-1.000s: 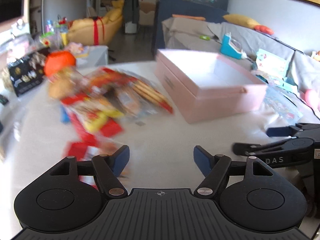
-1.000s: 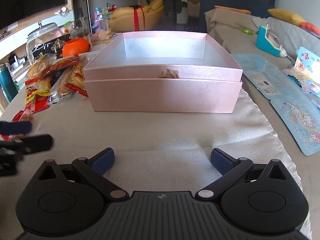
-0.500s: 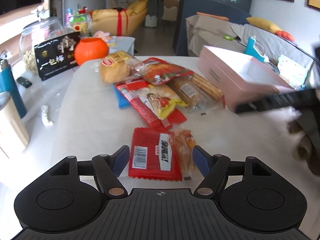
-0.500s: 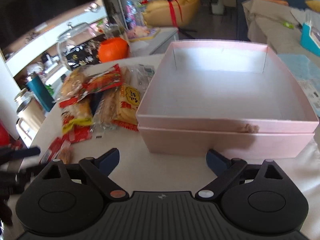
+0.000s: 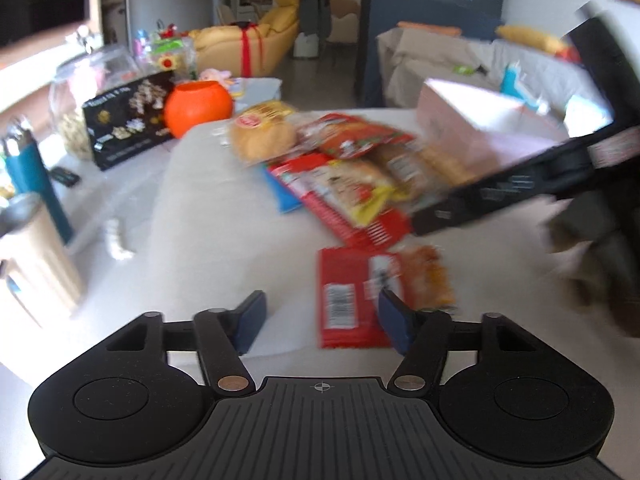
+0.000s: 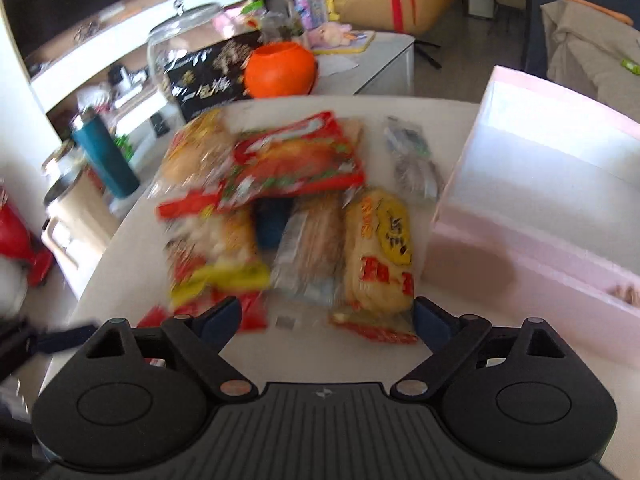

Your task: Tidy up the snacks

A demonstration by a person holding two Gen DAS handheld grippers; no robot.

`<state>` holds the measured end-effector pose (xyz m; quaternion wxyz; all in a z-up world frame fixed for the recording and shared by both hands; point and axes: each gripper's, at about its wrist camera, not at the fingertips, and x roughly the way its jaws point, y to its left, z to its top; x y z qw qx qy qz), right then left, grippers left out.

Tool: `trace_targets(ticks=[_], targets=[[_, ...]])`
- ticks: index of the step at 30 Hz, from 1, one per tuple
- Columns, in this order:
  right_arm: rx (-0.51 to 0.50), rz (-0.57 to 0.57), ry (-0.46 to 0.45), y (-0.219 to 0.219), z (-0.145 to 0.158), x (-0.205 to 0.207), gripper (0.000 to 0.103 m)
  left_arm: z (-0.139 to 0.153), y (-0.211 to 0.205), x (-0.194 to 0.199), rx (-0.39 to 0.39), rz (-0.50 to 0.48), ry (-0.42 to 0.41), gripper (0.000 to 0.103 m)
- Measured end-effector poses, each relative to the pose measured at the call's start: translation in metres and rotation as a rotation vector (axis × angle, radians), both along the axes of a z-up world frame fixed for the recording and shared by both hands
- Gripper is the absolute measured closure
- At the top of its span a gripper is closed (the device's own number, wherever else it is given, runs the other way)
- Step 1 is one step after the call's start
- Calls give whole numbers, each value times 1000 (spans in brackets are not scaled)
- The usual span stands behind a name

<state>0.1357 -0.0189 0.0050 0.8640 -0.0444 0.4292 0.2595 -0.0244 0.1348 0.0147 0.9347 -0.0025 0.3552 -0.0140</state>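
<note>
A pile of snack packets lies on the white table, also in the right wrist view. A flat red packet with a small orange packet beside it lies just ahead of my open, empty left gripper. A yellow packet lies just ahead of my open, empty right gripper. The open pink box stands right of the pile, empty as far as I see; it also shows in the left wrist view. The right gripper's body crosses the left wrist view.
An orange pumpkin pot, a black gift box and a glass jar stand behind the pile. A teal bottle and a cream mug stand at the table's left edge.
Both grippers have swung left from the pink box toward the snack pile. The right gripper now hovers over the pile; the left one has shifted left of the red packet.
</note>
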Motion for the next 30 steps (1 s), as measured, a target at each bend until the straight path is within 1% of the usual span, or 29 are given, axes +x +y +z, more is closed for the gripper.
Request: trace_targets(ticks=[2, 4, 7, 9, 11, 12, 14, 16, 17, 18, 19, 20, 21, 24, 26, 28, 29, 30], targets=[[-10, 30, -5, 1, 1, -16, 11, 0, 5, 0, -17, 17, -4, 37], [-10, 65, 0, 3, 2, -30, 11, 1, 7, -1, -36, 28, -2, 40], [-7, 113, 17, 4, 0, -46, 11, 4, 6, -4, -46, 16, 9, 40], [-59, 120, -41, 4, -1, -57, 11, 5, 5, -7, -48, 12, 10, 40], [-145, 82, -117, 2, -3, -67, 11, 5, 6, -9, -44, 18, 8, 40], [-173, 65, -134, -1, -5, -68, 11, 6, 6, -10, -42, 24, 9, 40], [-150, 44, -120, -12, -1, -71, 14, 6, 9, -11, -44, 38, 6, 40], [-88, 50, -93, -22, 6, -75, 15, 8, 15, -13, -56, 64, -3, 40], [-56, 50, -93, -25, 10, -80, 18, 9, 18, -13, -63, 77, -6, 40], [-27, 46, -92, -27, 13, -85, 31, 9, 20, -13, -73, 89, -7, 41], [-5, 50, -84, -27, 15, -89, 41, 10, 22, -13, -83, 95, -5, 41], [13, 67, -64, -22, 16, -92, 57, 11, 22, -13, -88, 95, -3, 41], [33, 87, -43, -18, 15, -94, 60, 12, 22, -13, -91, 90, -3, 41], [60, 120, -20, -3, 10, -105, 60, 15, 17, -14, -102, 63, -2, 41], [70, 133, -16, 3, 8, -110, 59, 17, 18, -13, -117, 70, 3, 41], [78, 144, 2, 6, 4, -113, 51, 20, 19, -12, -122, 87, -6, 42], [86, 145, 12, 7, 3, -114, 45, 21, 19, -13, -118, 98, -11, 42], [100, 145, 6, 8, 2, -115, 36, 22, 20, -13, -111, 109, -14, 42]])
